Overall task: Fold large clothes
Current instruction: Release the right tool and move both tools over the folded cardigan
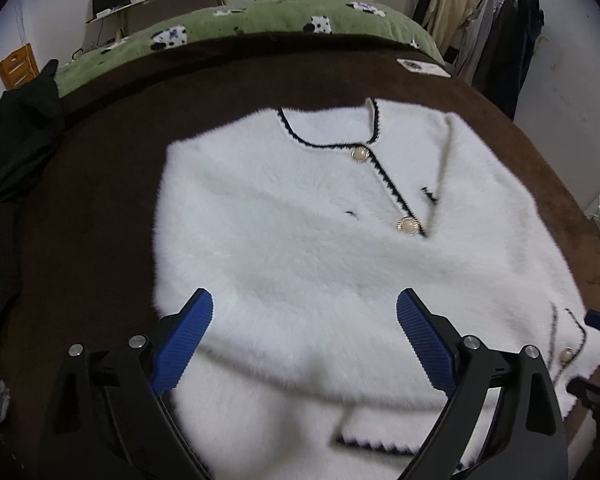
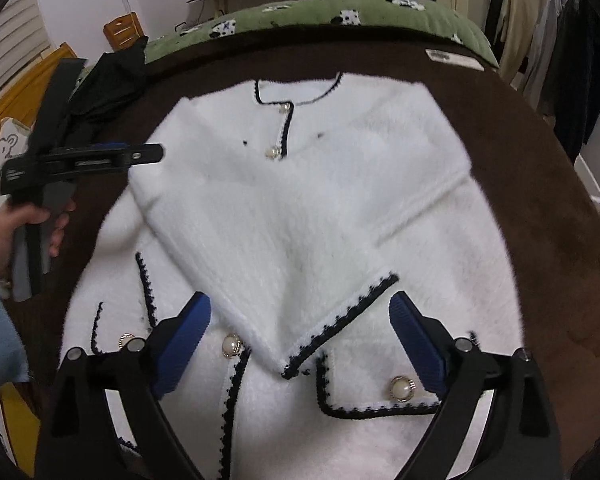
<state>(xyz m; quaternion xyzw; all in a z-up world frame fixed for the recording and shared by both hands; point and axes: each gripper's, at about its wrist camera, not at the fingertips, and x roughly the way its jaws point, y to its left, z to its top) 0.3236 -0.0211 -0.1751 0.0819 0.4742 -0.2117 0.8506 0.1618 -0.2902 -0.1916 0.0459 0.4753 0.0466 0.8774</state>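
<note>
Cardigan (image 2: 300, 208) lay flat on brown blanket (image 2: 540, 184), sleeve cuff (image 2: 340, 324) folded toward 6 o'clock, left gripper (image 1: 304, 340) and right gripper (image 2: 300, 344) both spread wide, empty

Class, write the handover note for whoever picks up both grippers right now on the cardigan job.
Left gripper: open, empty, above the cardigan's left side.
Right gripper: open, empty, over the cuff of the folded sleeve.
White cardigan: flat, buttoned, on the brown blanket.
Done: one sleeve lies folded diagonally across the front.
Left: probably the other sleeve, not clearly visible, then folding the body.
</note>
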